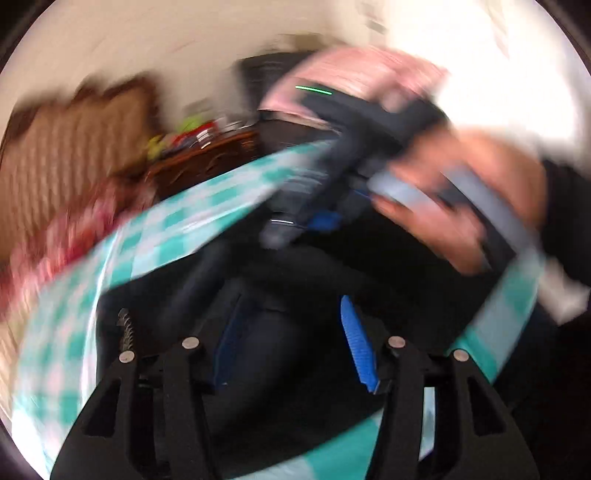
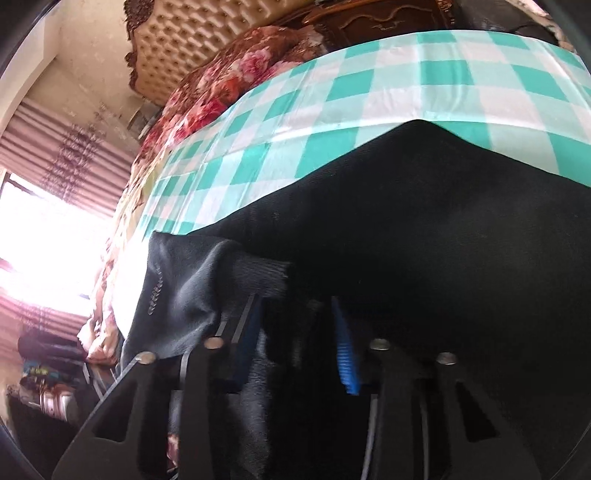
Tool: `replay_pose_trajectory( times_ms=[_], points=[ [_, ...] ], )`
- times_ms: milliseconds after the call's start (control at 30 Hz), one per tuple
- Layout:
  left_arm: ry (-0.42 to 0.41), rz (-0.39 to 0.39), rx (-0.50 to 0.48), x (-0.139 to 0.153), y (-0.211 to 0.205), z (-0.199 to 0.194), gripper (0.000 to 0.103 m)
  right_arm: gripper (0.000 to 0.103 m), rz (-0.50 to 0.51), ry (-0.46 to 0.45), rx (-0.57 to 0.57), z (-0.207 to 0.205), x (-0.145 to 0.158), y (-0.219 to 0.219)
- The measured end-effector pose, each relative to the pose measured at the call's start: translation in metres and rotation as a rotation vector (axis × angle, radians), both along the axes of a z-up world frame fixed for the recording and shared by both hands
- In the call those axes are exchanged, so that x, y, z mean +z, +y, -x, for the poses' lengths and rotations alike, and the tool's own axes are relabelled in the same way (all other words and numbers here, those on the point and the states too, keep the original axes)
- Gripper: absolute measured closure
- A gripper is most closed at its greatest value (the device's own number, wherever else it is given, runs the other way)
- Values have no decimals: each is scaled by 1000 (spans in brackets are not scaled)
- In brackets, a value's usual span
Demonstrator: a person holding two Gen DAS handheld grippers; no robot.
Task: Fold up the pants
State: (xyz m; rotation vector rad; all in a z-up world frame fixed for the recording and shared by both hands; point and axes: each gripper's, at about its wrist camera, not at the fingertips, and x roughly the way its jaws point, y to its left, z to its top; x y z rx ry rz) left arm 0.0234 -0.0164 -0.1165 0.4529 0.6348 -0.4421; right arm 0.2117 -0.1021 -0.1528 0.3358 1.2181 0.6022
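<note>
The black pants [image 2: 424, 229] lie on the green-and-white checked cloth [image 2: 369, 96]; their grey waistband and pocket lining [image 2: 184, 280] hang at my right gripper. My right gripper [image 2: 295, 339] has dark cloth between its blue pads [image 2: 345, 354]. The left wrist view is badly blurred: my left gripper [image 1: 291, 350] has black pants fabric [image 1: 295, 280] lying between its blue pads [image 1: 360, 350], which stand apart. The other gripper [image 1: 354, 155] and the hand holding it [image 1: 461, 206] show above the pants.
A floral bedspread [image 2: 229, 85] and a tufted headboard [image 2: 192, 40] lie beyond the checked cloth. A dark wooden cabinet [image 2: 376, 22] stands at the back. A bright window with striped curtains [image 2: 48, 236] is at the left.
</note>
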Motion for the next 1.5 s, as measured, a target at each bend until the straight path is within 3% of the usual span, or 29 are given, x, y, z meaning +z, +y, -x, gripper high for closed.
replay_pose_trajectory(
  times_ms=[200,267,300,333,367,533,700,800,833,867,967,1000,1033,1100,1167,1200,1267,1333,1500],
  points=[
    [-106,-280,-83,-37,-54,11,32,89,23,-22,38,3,5,4],
    [-130,-293,-94,-41,-58,10,33,90,18,-23,43,2,6,4],
    [-121,-285,-89,-40,-60,8,39,90,21,-24,44,3,7,4],
    [-92,-279,-69,-41,-60,2,78,91,23,-28,43,3,8,5],
    [-74,-274,-44,-41,-60,-3,89,91,23,-31,42,2,9,5],
    [-118,-182,-46,-13,-61,4,92,92,34,-84,23,11,31,-8],
    [-46,-188,-74,-36,-71,1,91,92,67,-48,-3,8,8,-19],
    [-3,-99,-86,-24,-62,-1,65,91,28,-32,-25,7,1,-23],
    [2,-43,-75,-16,-54,0,53,87,38,-39,-31,7,3,-25],
    [6,17,-55,-5,-45,2,50,80,44,-54,-38,8,7,-26],
    [-1,185,73,33,4,1,50,55,127,-130,-114,14,28,-34],
    [-10,239,152,46,31,-3,50,42,145,-176,-136,19,39,-36],
    [-4,271,212,53,51,-8,50,28,160,-211,-147,23,47,-36],
    [29,347,333,59,98,-25,55,23,231,-317,-160,37,69,-26],
    [58,355,453,59,132,-44,71,16,298,-400,-168,51,84,-10],
    [89,349,497,56,145,-56,72,15,307,-410,-169,57,87,-1],
    [120,362,543,51,165,-74,83,15,286,-397,-140,65,85,17],
    [189,402,551,42,180,-98,85,15,296,-390,-114,68,79,30],
    [322,377,568,6,189,-135,90,16,390,-371,-37,71,49,61]
  ],
)
